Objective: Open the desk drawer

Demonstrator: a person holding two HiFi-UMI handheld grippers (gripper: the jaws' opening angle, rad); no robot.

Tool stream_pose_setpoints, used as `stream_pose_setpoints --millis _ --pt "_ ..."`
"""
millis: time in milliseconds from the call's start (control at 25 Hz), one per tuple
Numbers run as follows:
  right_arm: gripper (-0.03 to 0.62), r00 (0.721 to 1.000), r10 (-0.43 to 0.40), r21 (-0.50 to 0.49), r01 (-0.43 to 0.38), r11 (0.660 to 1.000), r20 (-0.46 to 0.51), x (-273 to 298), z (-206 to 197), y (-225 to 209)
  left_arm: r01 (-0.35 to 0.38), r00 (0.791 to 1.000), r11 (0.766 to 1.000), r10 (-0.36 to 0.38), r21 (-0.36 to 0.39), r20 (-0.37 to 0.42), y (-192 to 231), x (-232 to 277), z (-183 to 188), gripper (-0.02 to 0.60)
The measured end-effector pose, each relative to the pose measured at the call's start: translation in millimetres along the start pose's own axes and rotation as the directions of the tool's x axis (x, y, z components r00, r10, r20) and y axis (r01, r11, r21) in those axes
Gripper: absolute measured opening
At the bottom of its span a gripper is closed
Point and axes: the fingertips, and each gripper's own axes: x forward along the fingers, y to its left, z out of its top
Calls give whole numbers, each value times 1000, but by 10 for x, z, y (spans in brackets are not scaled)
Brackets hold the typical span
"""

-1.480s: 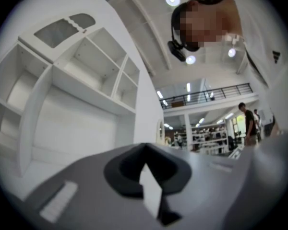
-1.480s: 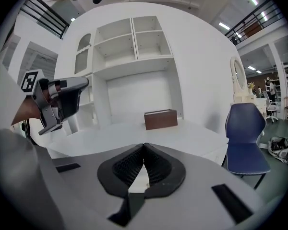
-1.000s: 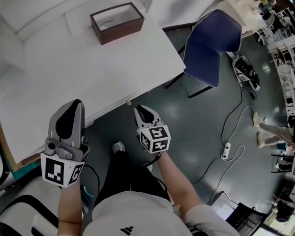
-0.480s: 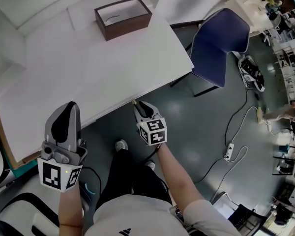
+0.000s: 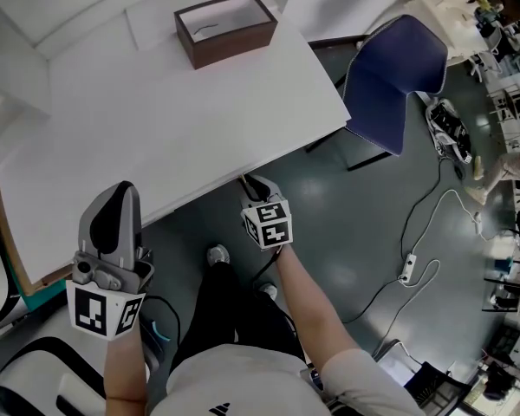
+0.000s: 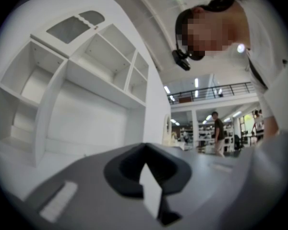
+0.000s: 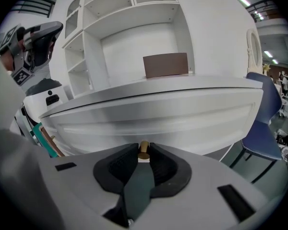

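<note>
From the head view, the white tabletop point(image 5: 156, 120) fills the upper left. An open brown box point(image 5: 225, 26) sits near its far edge, and a blue chair point(image 5: 390, 68) stands on the grey floor point(image 5: 347, 224) off its right corner. The left claw point(image 5: 124, 189) is held level over the near edge of the tabletop, on the left. The right claw point(image 5: 251, 183) slants downward, with its tip right at the tabletop's front edge.

In the left gripper view, the left claw's jaws lie together with nothing between them. Beyond them rise white shelves point(image 6: 86, 80), and a person point(image 6: 219, 131) stands far off in the hall.

In the right gripper view, the drawer point(image 7: 158, 116) runs across just under the tabletop's edge, and its white front looks shut. A small brass knob point(image 7: 143, 150) juts from the front's lower middle, between the tips of the right claw. The jaws have just been closing, and they pinch the knob from both sides. The brown box shows on top of the tabletop, straight above the knob.
</note>
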Motion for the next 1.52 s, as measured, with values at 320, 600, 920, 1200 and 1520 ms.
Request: stream_pose_setpoints --millis 320,600,920,1200,1520 --pt "72 1000 2 20 -1 1000 -10 -69 -50 10 -6 1000 1000 6 -3 10 -17 -62 35 5" --pt "72 1000 -2 28 3 1000 -19 -228 -195 24 -17 1000 1000 17 -2 25 -71 -136 87 5" --pt "72 1000 -6 29 7 1000 -25 -417 -341 39 -30 999 1000 30 7 39 -191 -278 176 5" --pt "72 999 -3 21 3 1000 -34 -558 -479 52 -40 998 999 39 14 44 -317 -394 201 5" --pt "72 999 0 20 1 1000 -44 -762 -646 71 -49 997 999 47 23 56 -502 -509 273 5"
